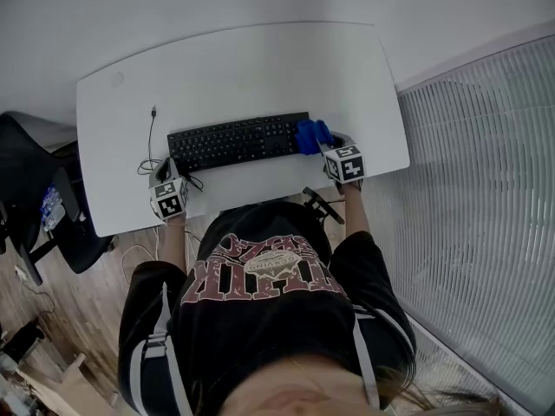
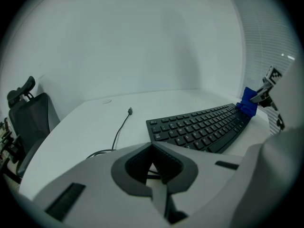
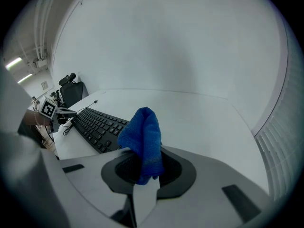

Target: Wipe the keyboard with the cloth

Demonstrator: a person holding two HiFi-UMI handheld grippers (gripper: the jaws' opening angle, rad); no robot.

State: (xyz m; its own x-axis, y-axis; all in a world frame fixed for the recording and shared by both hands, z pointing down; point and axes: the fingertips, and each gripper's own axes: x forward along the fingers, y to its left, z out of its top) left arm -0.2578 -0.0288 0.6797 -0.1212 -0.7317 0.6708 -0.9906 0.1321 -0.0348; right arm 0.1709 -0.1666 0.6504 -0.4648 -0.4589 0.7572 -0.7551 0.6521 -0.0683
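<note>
My right gripper (image 3: 145, 174) is clamped on the bright blue terry cloth (image 3: 142, 139), which stands bunched up out of the jaws; my left gripper (image 2: 153, 169) has its jaws closed together on nothing, and through them only a loop of thin black cable (image 2: 121, 129) shows; the flat black plastic keyboard (image 1: 238, 141) lies across the white rounded desk (image 1: 243, 68), and I place the rest from it; the cloth sits at the keyboard's right end, on or just over the last keys, though I cannot tell whether it presses down; the left gripper hangs off the keyboard's left front corner, near but apart from it; the cable trails from the keyboard's left end; a black office chair (image 1: 35, 189) stands well off to the keyboard's left, beyond the desk edge; I judge the wiping to be at its right-hand end only; the keys carry no mark of which are done, so the long run leftward seems to me what is left
</note>
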